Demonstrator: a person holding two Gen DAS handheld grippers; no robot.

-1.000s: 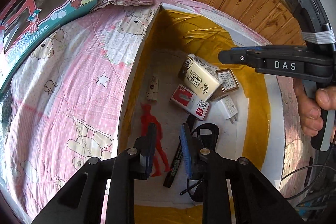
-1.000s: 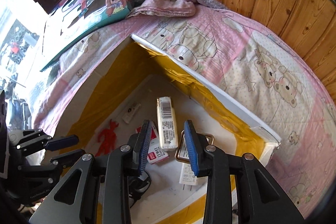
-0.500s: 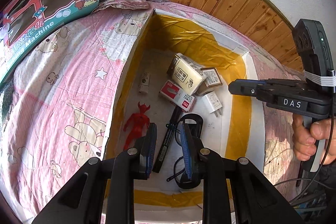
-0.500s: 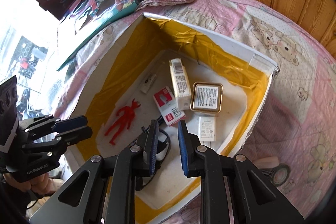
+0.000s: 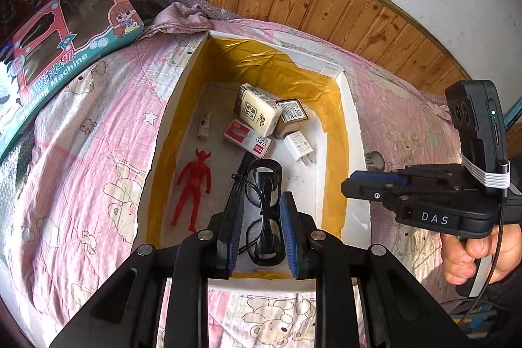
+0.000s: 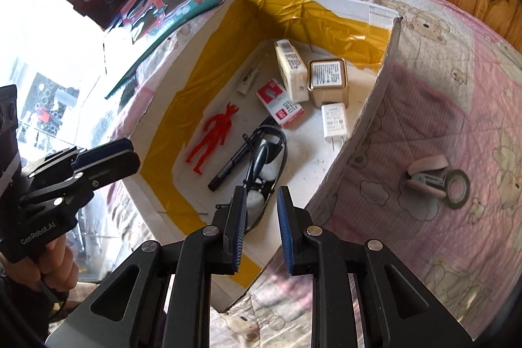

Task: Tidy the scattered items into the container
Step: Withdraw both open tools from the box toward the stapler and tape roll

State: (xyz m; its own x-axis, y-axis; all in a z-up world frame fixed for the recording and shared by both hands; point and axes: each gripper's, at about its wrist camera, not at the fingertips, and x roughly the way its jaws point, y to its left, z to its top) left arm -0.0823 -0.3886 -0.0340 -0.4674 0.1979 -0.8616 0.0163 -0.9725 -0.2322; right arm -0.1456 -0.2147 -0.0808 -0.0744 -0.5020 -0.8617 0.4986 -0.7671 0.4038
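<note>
Hovering over the container [image 5: 350, 132], my left gripper [image 5: 261, 230] and right gripper [image 6: 259, 227] both stand part-open and empty, with the glasses [image 5: 264, 201] lying inside just beyond their tips. Only my right view shows the tape dispenser [image 6: 430, 178] out on the quilt [image 6: 456, 106], right of those jaws.

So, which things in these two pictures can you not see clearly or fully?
- Glasses: left wrist view, lower part hidden behind the left gripper fingers.
- Tape dispenser on the blanket: right wrist view, too blurred for detail.
- Labels on the charger and the tin: print too small to read.
- Toy box: left wrist view, cut off by the edge.
</note>
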